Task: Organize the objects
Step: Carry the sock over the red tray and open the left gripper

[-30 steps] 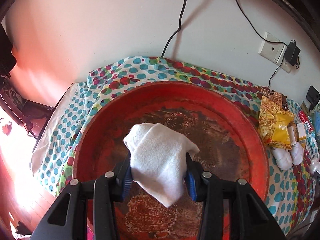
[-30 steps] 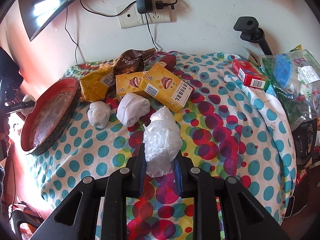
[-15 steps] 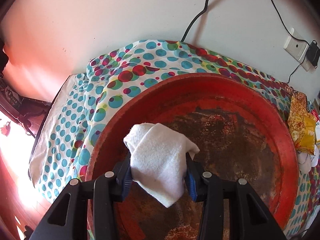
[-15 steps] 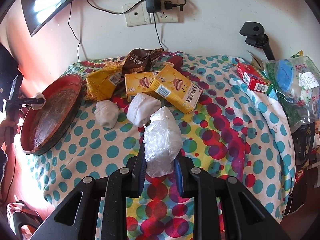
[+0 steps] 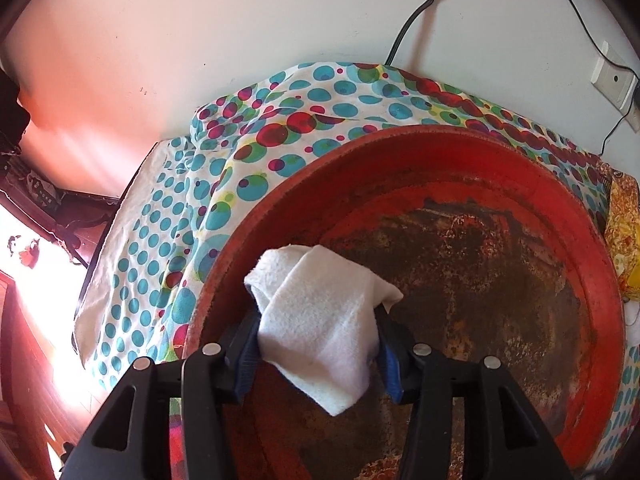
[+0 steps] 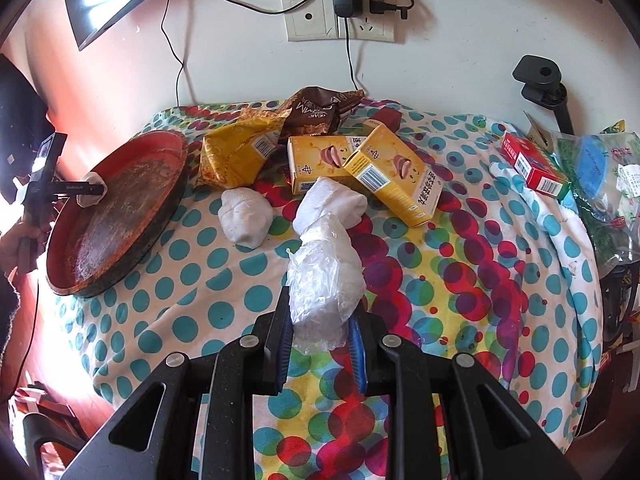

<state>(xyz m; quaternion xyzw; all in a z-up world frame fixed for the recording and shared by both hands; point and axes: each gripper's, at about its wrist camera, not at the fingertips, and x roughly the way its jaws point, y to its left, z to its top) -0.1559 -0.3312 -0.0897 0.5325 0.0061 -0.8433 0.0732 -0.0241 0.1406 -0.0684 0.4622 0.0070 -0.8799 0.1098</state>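
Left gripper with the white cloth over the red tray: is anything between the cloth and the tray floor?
Nothing visible. The cloth hangs between the opening jaws of the left gripper, just inside the tray rim, over bare floor.

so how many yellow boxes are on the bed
2. One yellow box lies behind the white socks; the other leans across its right end, angled toward the right. More could be hidden under the snack bags.

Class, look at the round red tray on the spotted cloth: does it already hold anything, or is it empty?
Empty, as far as shown: the red tray shows only its worn bare bottom. The white sock hangs above it between the left gripper's opening jaws.
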